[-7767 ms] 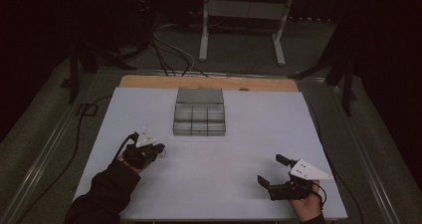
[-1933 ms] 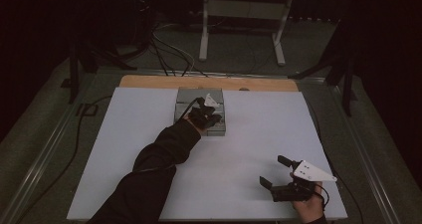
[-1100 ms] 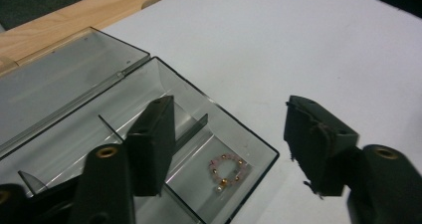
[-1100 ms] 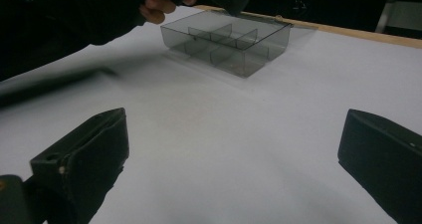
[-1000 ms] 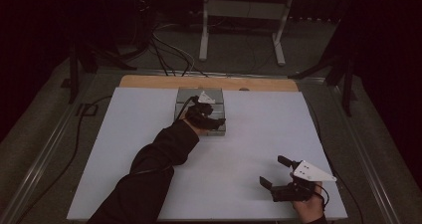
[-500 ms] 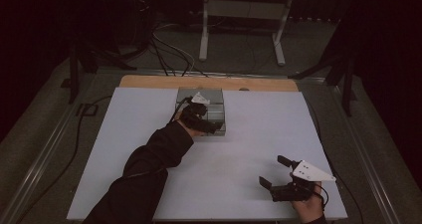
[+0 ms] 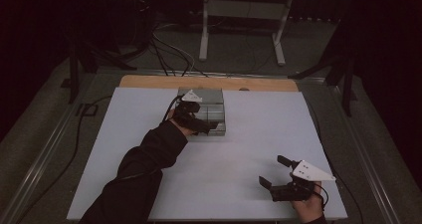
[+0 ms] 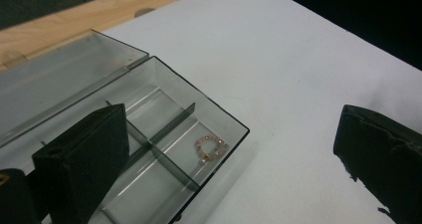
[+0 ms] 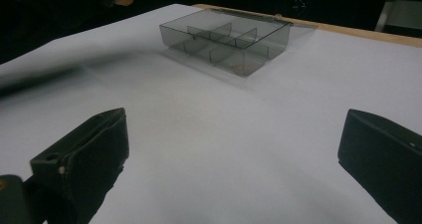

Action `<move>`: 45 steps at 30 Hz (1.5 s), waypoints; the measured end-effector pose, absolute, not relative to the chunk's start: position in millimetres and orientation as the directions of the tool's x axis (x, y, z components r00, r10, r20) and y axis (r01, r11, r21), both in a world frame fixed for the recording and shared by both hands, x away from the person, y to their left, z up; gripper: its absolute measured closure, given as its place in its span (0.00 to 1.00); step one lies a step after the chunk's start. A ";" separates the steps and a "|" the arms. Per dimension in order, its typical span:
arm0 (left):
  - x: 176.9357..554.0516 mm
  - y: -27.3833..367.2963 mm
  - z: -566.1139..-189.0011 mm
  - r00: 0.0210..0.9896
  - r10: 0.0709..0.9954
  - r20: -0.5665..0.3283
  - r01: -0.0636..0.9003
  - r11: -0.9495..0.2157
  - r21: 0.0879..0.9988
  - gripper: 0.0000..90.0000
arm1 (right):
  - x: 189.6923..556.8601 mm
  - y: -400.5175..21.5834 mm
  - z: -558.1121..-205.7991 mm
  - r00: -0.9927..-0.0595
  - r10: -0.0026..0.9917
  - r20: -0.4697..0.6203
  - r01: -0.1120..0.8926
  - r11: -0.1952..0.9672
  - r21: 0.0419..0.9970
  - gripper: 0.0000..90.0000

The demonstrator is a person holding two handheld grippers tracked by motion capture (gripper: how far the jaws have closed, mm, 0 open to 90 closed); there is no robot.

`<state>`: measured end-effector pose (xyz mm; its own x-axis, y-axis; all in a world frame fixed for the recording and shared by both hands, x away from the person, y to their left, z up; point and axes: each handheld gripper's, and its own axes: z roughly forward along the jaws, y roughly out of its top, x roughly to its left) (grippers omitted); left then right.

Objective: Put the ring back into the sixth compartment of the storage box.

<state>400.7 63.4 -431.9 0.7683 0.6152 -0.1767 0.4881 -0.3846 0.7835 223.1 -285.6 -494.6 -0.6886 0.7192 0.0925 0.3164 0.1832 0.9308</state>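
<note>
Left gripper view shows the left gripper (image 8: pixel 224 169), jaws just opened wide and empty, above the box (image 8: pixel 164 134) corner compartment holding a bead bracelet (image 8: pixel 210 149).

One clear divided box (image 7: pixel 215 106) sits toward twelve o'clock on the one white desk (image 7: pixel 259 149). One small beaded ring (image 8: pixel 210 148) lies in a corner compartment. Two hand-held grippers: the left hand-held gripper (image 7: pixel 206 126) and the right hand-held gripper (image 7: pixel 274 171), toward five o'clock.
</note>
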 end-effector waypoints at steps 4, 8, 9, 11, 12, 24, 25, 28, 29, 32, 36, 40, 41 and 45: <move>396.0 68.2 -429.1 0.792 0.583 -0.179 0.475 -0.405 0.781 0.01 | 222.9 -286.3 -494.4 -0.685 0.723 0.094 0.317 0.180 0.931 0.00; 389.1 73.8 -425.0 0.805 0.569 -0.168 0.457 -0.414 0.787 0.01 | 223.2 -286.0 -494.7 -0.686 0.722 0.093 0.318 0.182 0.930 0.00; 387.2 75.4 -423.9 0.808 0.567 -0.164 0.453 -0.417 0.788 0.01 | 223.3 -285.8 -494.7 -0.686 0.722 0.093 0.318 0.183 0.930 0.00; 383.3 78.8 -422.6 0.811 0.561 -0.166 0.450 -0.417 0.790 0.01 | 223.4 -285.7 -494.6 -0.686 0.721 0.093 0.318 0.182 0.931 0.00; 381.2 80.7 -422.4 0.814 0.557 -0.164 0.447 -0.420 0.790 0.01 | 223.3 -285.7 -494.7 -0.686 0.722 0.093 0.318 0.183 0.930 0.00; 353.1 107.6 -439.8 0.812 0.559 -0.167 0.453 -0.424 0.784 0.01 | 222.9 -285.6 -494.7 -0.685 0.723 0.090 0.318 0.185 0.930 0.00; 350.9 109.9 -442.1 0.812 0.558 -0.170 0.454 -0.423 0.784 0.01 | 223.0 -285.6 -494.7 -0.685 0.724 0.089 0.318 0.186 0.930 0.00; 342.6 120.2 -451.1 0.806 0.563 -0.184 0.468 -0.416 0.780 0.01 | 223.1 -285.1 -495.0 -0.684 0.724 0.090 0.320 0.187 0.929 0.00; 340.1 123.0 -453.6 0.802 0.568 -0.182 0.470 -0.414 0.780 0.01 | 223.3 -284.9 -495.1 -0.684 0.724 0.089 0.320 0.189 0.928 0.00; 333.1 131.8 -460.2 0.794 0.577 -0.191 0.477 -0.398 0.783 0.01 | 223.4 -284.2 -495.3 -0.684 0.724 0.090 0.322 0.190 0.927 0.00; 323.4 142.9 -469.8 0.794 0.575 -0.199 0.482 -0.395 0.782 0.01 | 223.5 -284.3 -495.4 -0.683 0.725 0.090 0.323 0.190 0.927 0.00; 313.7 153.3 -478.3 0.797 0.572 -0.194 0.474 -0.393 0.788 0.01 | 223.7 -284.4 -495.5 -0.683 0.725 0.091 0.324 0.189 0.927 0.00; 311.2 156.0 -480.5 0.796 0.575 -0.190 0.472 -0.391 0.790 0.01 | 223.6 -284.3 -495.5 -0.683 0.725 0.090 0.324 0.190 0.927 0.00; 301.7 166.8 -487.7 0.796 0.579 -0.177 0.464 -0.395 0.793 0.01 | 223.5 -284.5 -495.4 -0.683 0.725 0.089 0.322 0.190 0.927 0.00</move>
